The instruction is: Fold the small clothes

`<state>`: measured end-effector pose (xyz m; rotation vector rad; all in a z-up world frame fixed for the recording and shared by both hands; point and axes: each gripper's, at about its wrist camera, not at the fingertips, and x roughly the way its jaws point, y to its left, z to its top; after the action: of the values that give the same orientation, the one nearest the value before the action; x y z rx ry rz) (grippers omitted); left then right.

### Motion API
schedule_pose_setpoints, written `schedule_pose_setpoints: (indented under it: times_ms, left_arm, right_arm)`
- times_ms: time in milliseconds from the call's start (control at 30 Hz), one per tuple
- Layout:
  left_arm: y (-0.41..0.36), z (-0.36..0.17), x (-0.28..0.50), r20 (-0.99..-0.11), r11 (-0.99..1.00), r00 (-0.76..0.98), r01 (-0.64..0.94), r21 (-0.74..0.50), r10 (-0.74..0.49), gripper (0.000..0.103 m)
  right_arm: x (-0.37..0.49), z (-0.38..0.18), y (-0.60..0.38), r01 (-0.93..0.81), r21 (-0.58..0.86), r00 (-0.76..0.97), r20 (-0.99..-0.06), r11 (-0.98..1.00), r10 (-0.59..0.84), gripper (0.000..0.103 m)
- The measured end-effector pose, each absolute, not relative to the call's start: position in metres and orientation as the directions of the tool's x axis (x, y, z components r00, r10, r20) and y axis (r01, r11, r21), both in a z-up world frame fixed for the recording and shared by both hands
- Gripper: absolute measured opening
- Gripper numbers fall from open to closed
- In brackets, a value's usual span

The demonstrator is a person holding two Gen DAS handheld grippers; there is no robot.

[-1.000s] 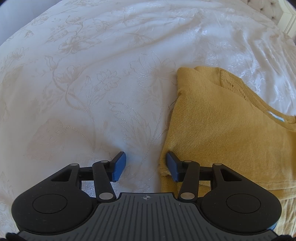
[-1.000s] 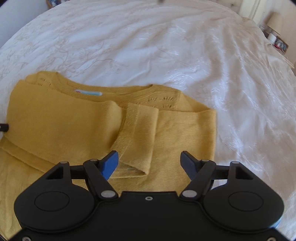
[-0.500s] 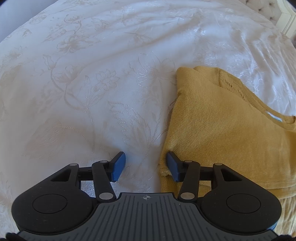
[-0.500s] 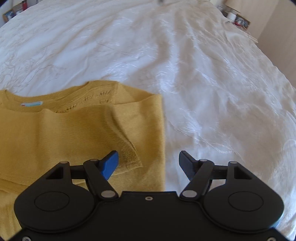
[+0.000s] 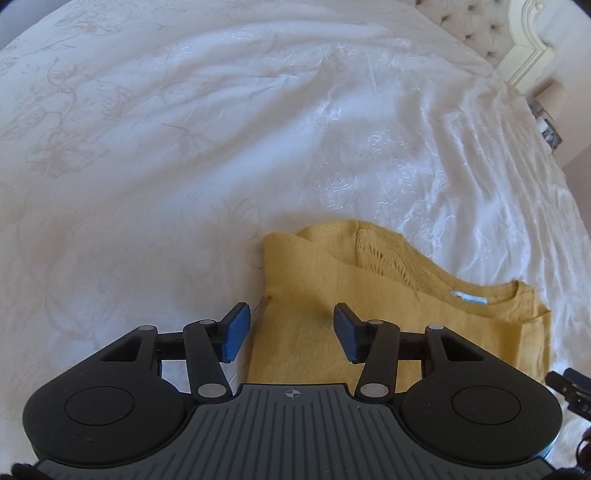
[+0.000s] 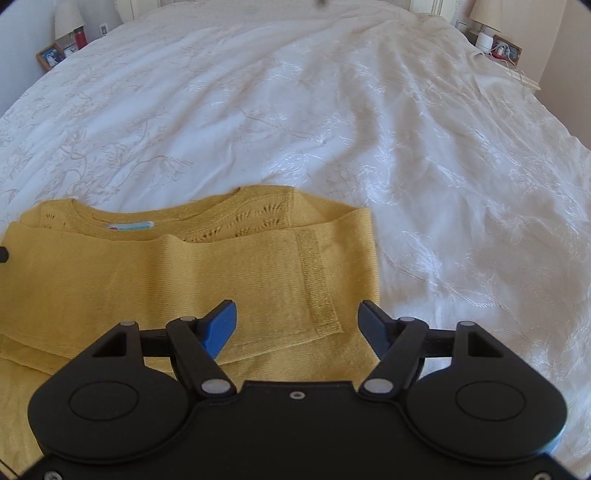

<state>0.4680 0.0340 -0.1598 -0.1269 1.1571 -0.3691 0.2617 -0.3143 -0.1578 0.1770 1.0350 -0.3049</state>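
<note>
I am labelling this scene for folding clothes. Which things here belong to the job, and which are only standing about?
Belongs to the job:
- yellow sweater, sleeves folded in
- left tool, open
- right tool, open

Only standing about:
- white bedspread under the sweater
- photo frame
- lamp
- headboard

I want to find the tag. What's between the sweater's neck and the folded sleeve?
The blue-and-white tag on the yellow sweater, between the neck and folded sleeve; clearest in the right wrist view.
</note>
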Motion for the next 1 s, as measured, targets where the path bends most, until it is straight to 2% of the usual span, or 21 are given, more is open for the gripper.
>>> schedule_pose_setpoints:
  times_ms: [267,333,367,400,533,667,800,1000]
  left_arm:
    - [0.025,-0.184,0.509,-0.856,0.894,0.258,0.171,-0.415,-0.447,0.047]
    - [0.026,-0.184,0.509,-0.855,0.896,0.268,0.17,-0.411,-0.443,0.038]
    - [0.026,-0.182,0.507,-0.852,0.899,0.289,0.181,-0.399,-0.437,0.018]
    - [0.026,-0.178,0.504,-0.844,0.901,0.317,0.204,-0.384,-0.432,0.01]
    - [0.022,-0.149,0.478,-0.753,0.904,0.509,0.319,-0.285,-0.417,0.009]
    - [0.021,-0.163,0.483,-0.807,0.964,0.539,0.229,-0.133,-0.239,0.009]
    - [0.053,-0.174,0.497,-0.819,0.981,0.545,0.04,-0.188,-0.179,0.01]
    - [0.061,-0.163,0.493,-0.823,0.991,0.553,0.049,-0.121,-0.128,0.01]
  right_arm:
    - [0.269,-0.157,-0.296,0.252,-0.007,0.494,-0.859,0.968,-0.135,0.074]
    - [0.269,-0.159,-0.296,0.251,-0.005,0.49,-0.862,0.968,-0.131,0.074]
    - [0.269,-0.16,-0.295,0.252,-0.004,0.488,-0.863,0.968,-0.131,0.074]
    - [0.269,-0.161,-0.296,0.254,-0.004,0.486,-0.864,0.967,-0.131,0.074]
    - [0.267,-0.164,-0.299,0.268,0.002,0.478,-0.869,0.964,-0.131,0.074]
    - [0.267,-0.169,-0.302,0.269,0.0,0.465,-0.876,0.963,-0.13,0.074]
    - [0.268,-0.17,-0.307,0.272,0.0,0.466,-0.875,0.962,-0.131,0.074]
    - [0.277,-0.178,-0.322,0.289,0.031,0.47,-0.875,0.957,-0.113,0.074]
